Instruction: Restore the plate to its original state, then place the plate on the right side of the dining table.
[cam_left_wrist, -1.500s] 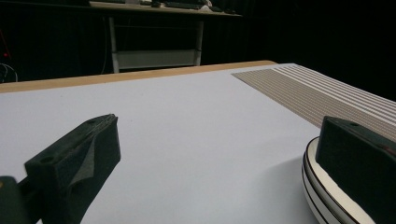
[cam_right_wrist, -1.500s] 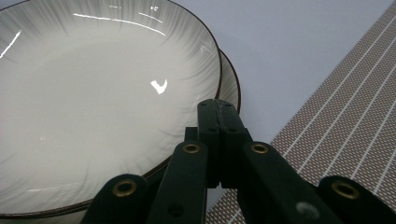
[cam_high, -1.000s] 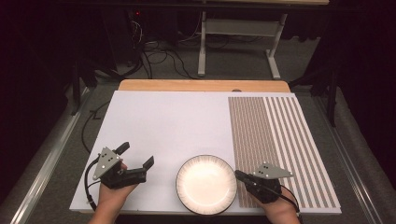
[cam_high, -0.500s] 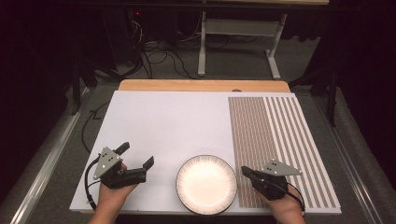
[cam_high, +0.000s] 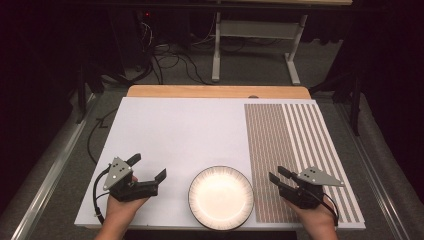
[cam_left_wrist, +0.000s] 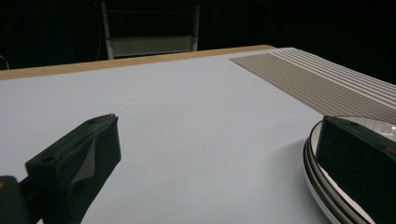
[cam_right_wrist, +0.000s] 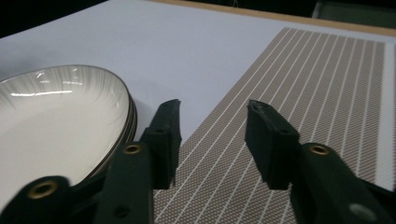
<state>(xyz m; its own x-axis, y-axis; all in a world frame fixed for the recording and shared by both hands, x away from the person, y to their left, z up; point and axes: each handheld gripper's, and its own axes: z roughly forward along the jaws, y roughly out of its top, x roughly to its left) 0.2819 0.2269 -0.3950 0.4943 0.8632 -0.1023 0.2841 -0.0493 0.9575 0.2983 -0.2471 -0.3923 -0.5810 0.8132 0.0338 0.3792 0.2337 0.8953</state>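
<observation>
i'm sitting at the worktop with a hand-held gripper in each hand. the plate, white with a dark rim, is lying flat near my edge of the white board, right between my two hands and just beside the striped mat on its right.

my right hand-held gripper is hovering over the near left part of the striped mat, just beside the plate's right rim but not touching it. its jaws have just been opening, and now they're standing apart with nothing between them, only the mat's stripes showing through the gap in the right gripper view.

my left hand-held gripper is resting over the white board to the left of the plate, jaws wide apart and holding nothing. in the left gripper view one jaw is sitting in front of the plate's rim, but i can't tell if it's actually touching it.
</observation>
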